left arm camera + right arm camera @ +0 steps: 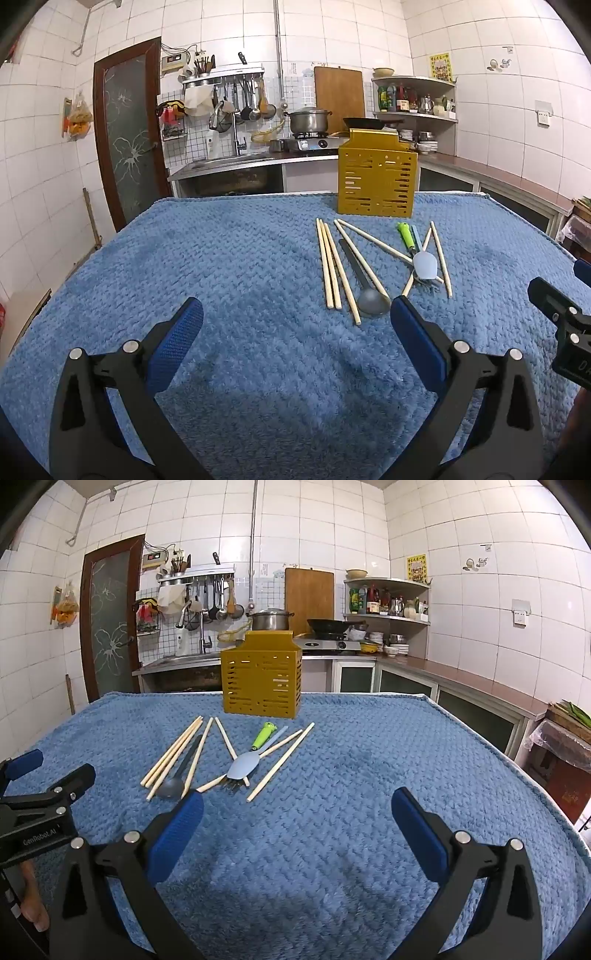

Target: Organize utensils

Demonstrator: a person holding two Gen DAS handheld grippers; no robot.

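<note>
1. On the blue cloth (332,849), far side: a yellow slotted caddy (261,679), upright. Its inside is hidden from both views, so contents cannot be told.
2. Just in front of the caddy: loose utensils in a scatter. Chopsticks (173,751) lie with long axes running roughly from caddy toward the cameras, several side by side at the left, others crossed.
3. Grey spoon (365,291): bowl toward the cameras, handle toward the caddy, a chopstick across it.
4. Pale blue spoon (243,766): bowl near, handle slanting back and right; it lies over a fork (233,784) with tines pointing near.
5. Green handle (263,736): long axis toward the caddy.
6. Left gripper (295,317): spread wide, holding nothing, above the cloth left of the utensils. Its body reads "GenRobot.AI" in the right wrist view.
7. Right gripper (297,806): spread wide, holding nothing, right of the utensils.
</note>
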